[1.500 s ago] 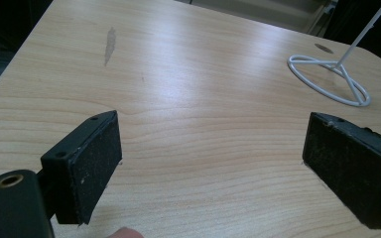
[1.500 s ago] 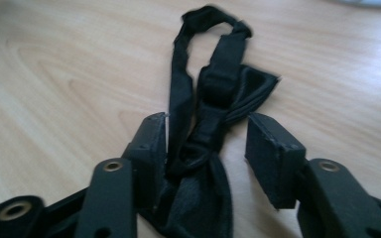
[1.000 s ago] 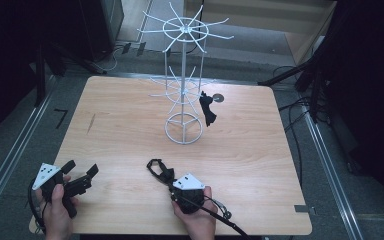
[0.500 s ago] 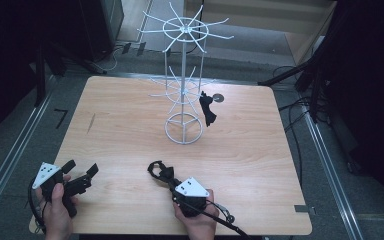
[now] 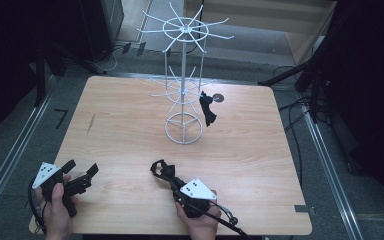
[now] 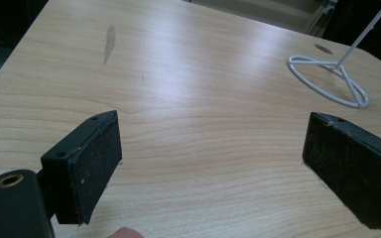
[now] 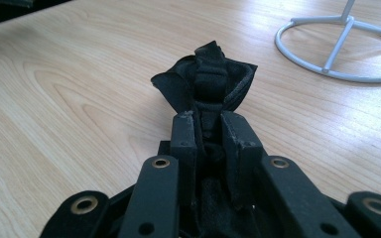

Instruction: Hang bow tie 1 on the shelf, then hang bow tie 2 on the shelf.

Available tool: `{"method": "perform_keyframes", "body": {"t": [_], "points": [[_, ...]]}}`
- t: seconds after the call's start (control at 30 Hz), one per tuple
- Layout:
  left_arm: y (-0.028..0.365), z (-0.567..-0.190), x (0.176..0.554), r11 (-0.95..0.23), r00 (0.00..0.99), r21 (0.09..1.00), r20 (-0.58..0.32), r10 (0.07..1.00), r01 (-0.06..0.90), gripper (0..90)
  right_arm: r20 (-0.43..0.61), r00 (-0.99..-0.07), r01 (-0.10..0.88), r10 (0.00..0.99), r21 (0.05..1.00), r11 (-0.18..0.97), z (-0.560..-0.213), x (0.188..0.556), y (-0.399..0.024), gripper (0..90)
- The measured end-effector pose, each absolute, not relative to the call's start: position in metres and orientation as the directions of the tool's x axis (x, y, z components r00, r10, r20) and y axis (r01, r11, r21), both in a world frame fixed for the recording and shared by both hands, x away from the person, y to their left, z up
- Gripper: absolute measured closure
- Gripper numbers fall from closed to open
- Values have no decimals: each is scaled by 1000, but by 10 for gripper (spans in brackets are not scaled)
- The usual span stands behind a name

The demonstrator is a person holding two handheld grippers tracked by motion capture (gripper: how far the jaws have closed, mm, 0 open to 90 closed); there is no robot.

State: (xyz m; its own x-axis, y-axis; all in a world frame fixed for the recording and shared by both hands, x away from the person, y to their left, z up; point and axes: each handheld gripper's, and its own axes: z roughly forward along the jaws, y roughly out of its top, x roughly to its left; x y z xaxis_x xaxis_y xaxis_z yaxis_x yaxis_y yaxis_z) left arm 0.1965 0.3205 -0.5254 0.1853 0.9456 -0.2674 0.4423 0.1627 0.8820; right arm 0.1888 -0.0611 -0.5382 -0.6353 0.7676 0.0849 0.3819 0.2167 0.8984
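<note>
- Right gripper (image 5: 161,168), fingers (image 7: 184,144) clamped on a black bow tie (image 7: 209,82), at the tabletop's (image 5: 260,150) 6 o'clock edge.
- Left gripper (image 5: 80,172) rests wide open, empty, at 8 o'clock.
- Likely next: carry it toward 12 o'clock and hang it on the white wire rack (image 5: 184,75), where another dark piece (image 5: 209,111) hangs.

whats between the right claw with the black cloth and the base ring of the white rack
Bare wood. In the high view, nothing lies on the table between the right claw, shut on the black cloth, and the rack's base ring. The right gripper view agrees.

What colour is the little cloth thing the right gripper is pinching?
Black. The cloth piece shows best in the right gripper view, clamped in the right gripper.
</note>
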Motion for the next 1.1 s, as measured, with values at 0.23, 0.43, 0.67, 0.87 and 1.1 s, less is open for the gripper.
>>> {"method": "perform_keyframes", "body": {"t": [0.23,0.43,0.67,0.87,1.1], "points": [[321,-525,197,163,179,883,-265,948,441,94,133,-622,394,772,905,162,-535,190,-68,782],[320,-525,197,162,182,884,-264,947,438,93,125,-614,385,779,909,158,-531,190,-73,782],[321,-525,197,166,178,882,-267,947,441,94,147,-590,370,794,923,104,-522,192,-82,782],[321,-526,197,166,183,883,-269,946,440,94,139,-579,348,804,933,89,-512,193,-85,782],[321,-526,197,167,183,882,-270,945,440,93,136,-578,337,804,938,84,-508,197,-86,782]]}}
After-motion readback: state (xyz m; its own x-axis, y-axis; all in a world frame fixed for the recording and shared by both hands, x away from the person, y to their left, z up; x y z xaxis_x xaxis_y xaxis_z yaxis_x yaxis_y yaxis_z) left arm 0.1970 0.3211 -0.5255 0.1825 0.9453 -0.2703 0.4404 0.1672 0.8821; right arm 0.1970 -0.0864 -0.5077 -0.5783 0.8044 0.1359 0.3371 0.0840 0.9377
